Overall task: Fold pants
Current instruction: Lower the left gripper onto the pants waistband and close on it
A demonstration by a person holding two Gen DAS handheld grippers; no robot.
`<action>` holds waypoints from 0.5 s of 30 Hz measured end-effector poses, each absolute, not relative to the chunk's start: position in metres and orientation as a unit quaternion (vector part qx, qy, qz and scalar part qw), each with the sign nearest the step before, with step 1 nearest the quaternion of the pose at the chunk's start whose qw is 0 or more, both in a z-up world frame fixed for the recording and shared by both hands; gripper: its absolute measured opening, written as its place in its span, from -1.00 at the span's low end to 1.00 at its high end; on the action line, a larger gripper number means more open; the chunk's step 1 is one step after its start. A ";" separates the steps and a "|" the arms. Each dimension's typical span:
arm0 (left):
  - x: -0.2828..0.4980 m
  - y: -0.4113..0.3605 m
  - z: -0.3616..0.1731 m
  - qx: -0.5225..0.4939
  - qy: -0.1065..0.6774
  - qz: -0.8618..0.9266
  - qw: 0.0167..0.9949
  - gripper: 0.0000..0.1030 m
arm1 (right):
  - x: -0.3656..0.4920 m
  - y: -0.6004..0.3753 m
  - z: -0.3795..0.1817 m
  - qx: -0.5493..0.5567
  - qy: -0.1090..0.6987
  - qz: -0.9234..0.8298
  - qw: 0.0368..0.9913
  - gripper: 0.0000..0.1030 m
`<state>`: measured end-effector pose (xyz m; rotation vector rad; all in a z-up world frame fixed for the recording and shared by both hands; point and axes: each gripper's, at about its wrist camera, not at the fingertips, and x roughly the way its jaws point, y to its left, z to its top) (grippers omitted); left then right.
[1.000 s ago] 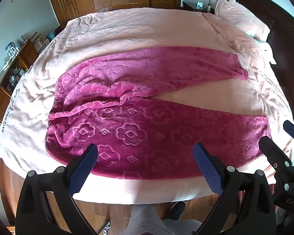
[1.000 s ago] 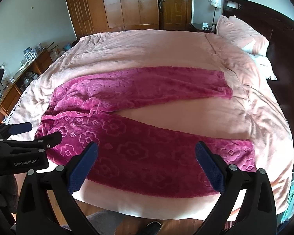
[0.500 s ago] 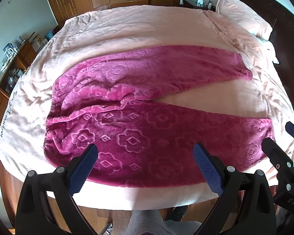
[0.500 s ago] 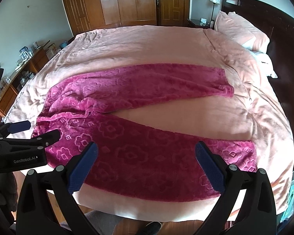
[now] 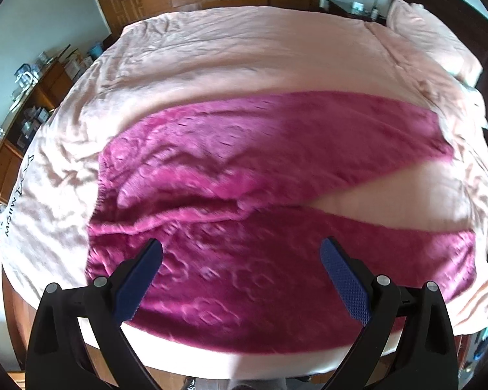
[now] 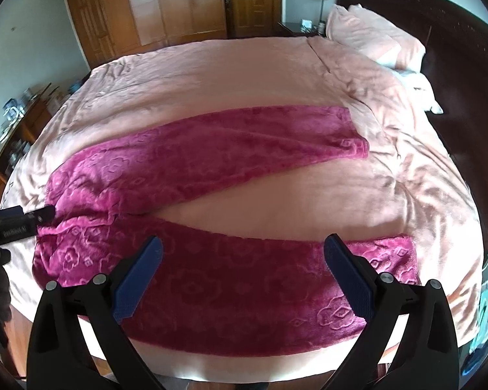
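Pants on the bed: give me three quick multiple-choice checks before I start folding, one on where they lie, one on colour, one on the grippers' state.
1. Where do the pants lie?
A. Spread across the near part of the bed cover, waist toward the left
B. Draped over the pillows
C. On the floor

2. What colour are the pants?
A. Grey
B. Magenta with an embossed flower pattern
C. Pale peach

3. What state are the left gripper and the right gripper in?
A. Both shut on the fabric
B. One open, one clamped
C. Both open, holding nothing

Answers:
1 A, both legs run rightward from a waist at the left, close to the near edge.
2 B, deep pink plush against a peach cover.
3 C, each view shows blue pads wide apart with no cloth between them.
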<state>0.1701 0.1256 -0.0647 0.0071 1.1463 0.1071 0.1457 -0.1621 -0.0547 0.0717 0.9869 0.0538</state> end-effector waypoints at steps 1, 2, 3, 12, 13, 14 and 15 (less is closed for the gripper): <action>0.177 0.134 -0.066 0.002 0.544 0.057 0.837 0.88 | 0.150 -0.161 -0.056 0.036 0.477 0.023 0.878 0.95; 0.187 0.147 -0.068 0.000 0.545 0.066 0.836 0.88 | 0.154 -0.160 -0.059 0.038 0.481 0.021 0.876 0.95; 0.194 0.157 -0.069 -0.004 0.547 0.072 0.834 0.88 | 0.159 -0.157 -0.061 0.037 0.485 0.019 0.873 0.95; 0.249 0.248 -0.090 -0.020 0.561 0.131 0.817 0.88 | 0.196 -0.109 -0.083 0.017 0.520 0.023 0.853 0.94; 0.256 0.257 -0.095 -0.017 0.564 0.135 0.815 0.88 | 0.200 -0.104 -0.085 0.015 0.524 0.025 0.851 0.94; 0.262 0.265 -0.099 -0.014 0.566 0.137 0.813 0.88 | 0.204 -0.099 -0.088 0.013 0.527 0.026 0.850 0.94; 0.268 0.272 -0.104 -0.011 0.568 0.138 0.811 0.88 | 0.208 -0.094 -0.090 0.011 0.530 0.027 0.847 0.94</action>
